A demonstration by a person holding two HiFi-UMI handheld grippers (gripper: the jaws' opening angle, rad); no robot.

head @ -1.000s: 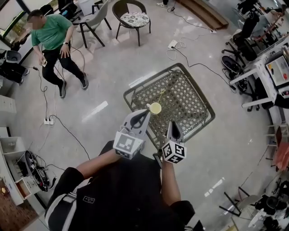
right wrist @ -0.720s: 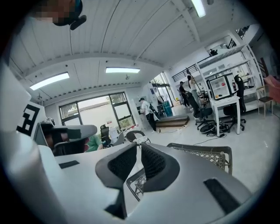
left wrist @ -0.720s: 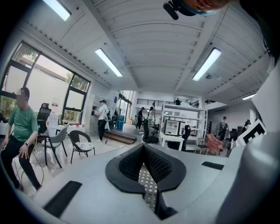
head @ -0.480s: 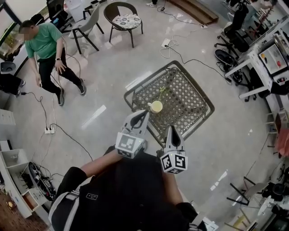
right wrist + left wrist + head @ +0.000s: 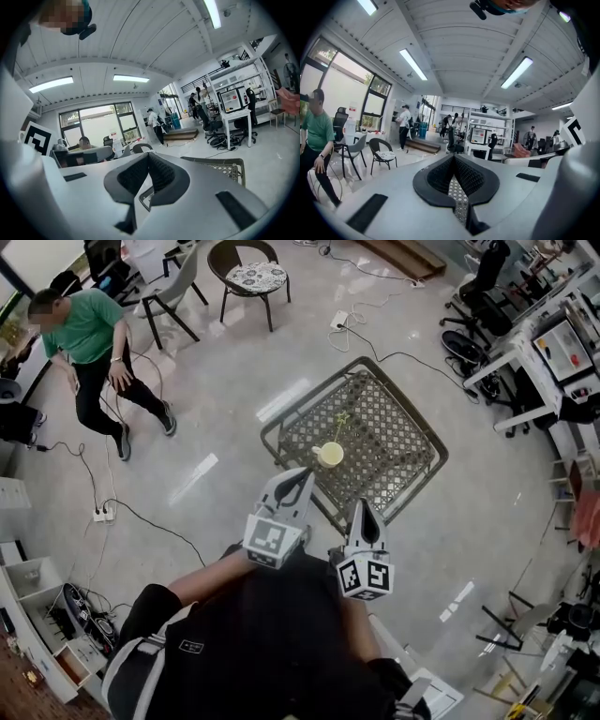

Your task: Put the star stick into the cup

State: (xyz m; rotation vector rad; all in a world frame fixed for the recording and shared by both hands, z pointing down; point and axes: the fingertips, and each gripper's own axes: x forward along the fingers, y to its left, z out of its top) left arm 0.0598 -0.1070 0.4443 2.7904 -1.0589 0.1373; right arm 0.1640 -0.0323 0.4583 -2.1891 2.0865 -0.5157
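Both claws closed, empty, held near person's chest, short of tabletop (image 5: 277, 432). Left claw (image 5: 304, 473) jaws met at tips in left gripper view; right claw (image 5: 362, 505) jaws likewise pressed together. Yellow cup (image 5: 329, 455) sat on lattice tabletop, star stick (image 5: 339, 425) standing in it, well apart from both claws. Person in green shirt (image 5: 82, 326) stood on floor beyond.

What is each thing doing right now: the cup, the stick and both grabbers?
cup: upright on the lattice table.
star stick: stands in the cup, leaning.
left gripper: shut, holds nothing.
right gripper: shut, holds nothing.
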